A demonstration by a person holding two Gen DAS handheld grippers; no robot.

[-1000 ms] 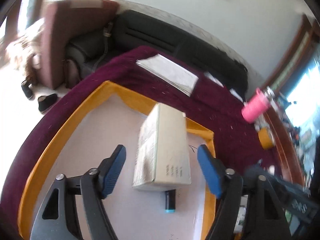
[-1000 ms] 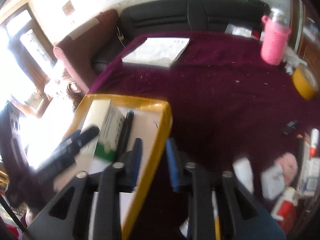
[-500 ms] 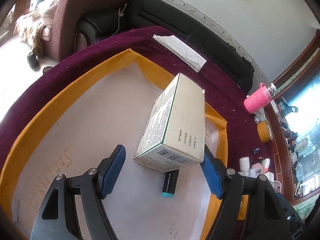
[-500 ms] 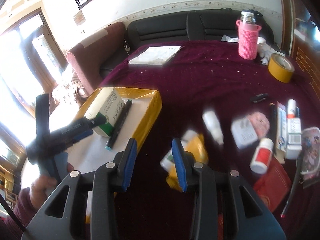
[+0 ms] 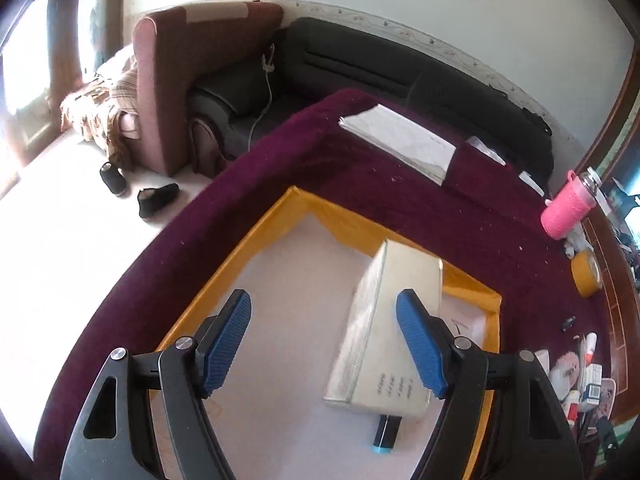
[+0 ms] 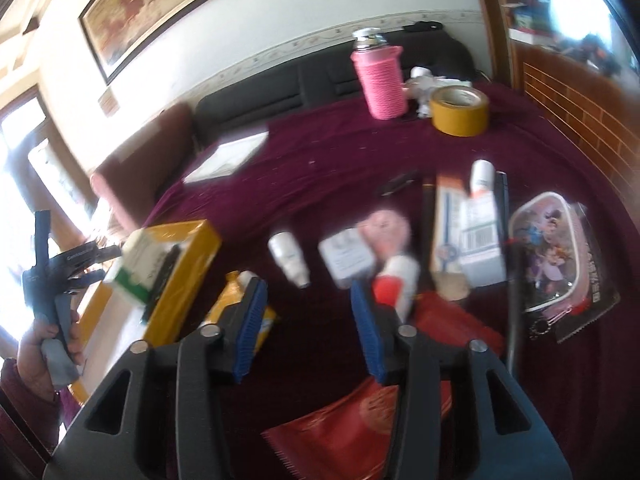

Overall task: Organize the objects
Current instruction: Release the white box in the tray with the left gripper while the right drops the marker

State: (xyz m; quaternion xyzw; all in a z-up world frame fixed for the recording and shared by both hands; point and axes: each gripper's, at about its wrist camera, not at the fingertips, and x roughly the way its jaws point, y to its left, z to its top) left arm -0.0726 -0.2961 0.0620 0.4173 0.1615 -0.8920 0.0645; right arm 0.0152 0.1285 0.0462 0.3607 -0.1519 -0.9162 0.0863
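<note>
A yellow-rimmed tray point(image 5: 224, 280) lies on the maroon table; it also shows in the right wrist view point(image 6: 188, 280). In it lie a white-and-green box point(image 5: 392, 340) and a black marker with a teal end point(image 5: 386, 434) partly under the box. My left gripper point(image 5: 320, 344) is open and empty above the tray, left of the box. My right gripper point(image 6: 306, 320) is open and empty above loose items: a small white bottle point(image 6: 290, 258), a white packet point(image 6: 346, 256), a red-capped bottle point(image 6: 394, 284), a yellow packet point(image 6: 236, 304) and a red envelope point(image 6: 352, 420).
A pink bottle point(image 6: 382, 80) and a yellow tape roll point(image 6: 460, 110) stand at the table's far side. A paper stack point(image 5: 400, 142) lies near the far corner. A cartoon pouch point(image 6: 556, 256) and boxes point(image 6: 468, 232) lie at right. Sofas sit behind the table.
My left gripper has pulled back and shifted left of the box. My right gripper has swung right, away from the tray, over the loose items, and opened wider.
</note>
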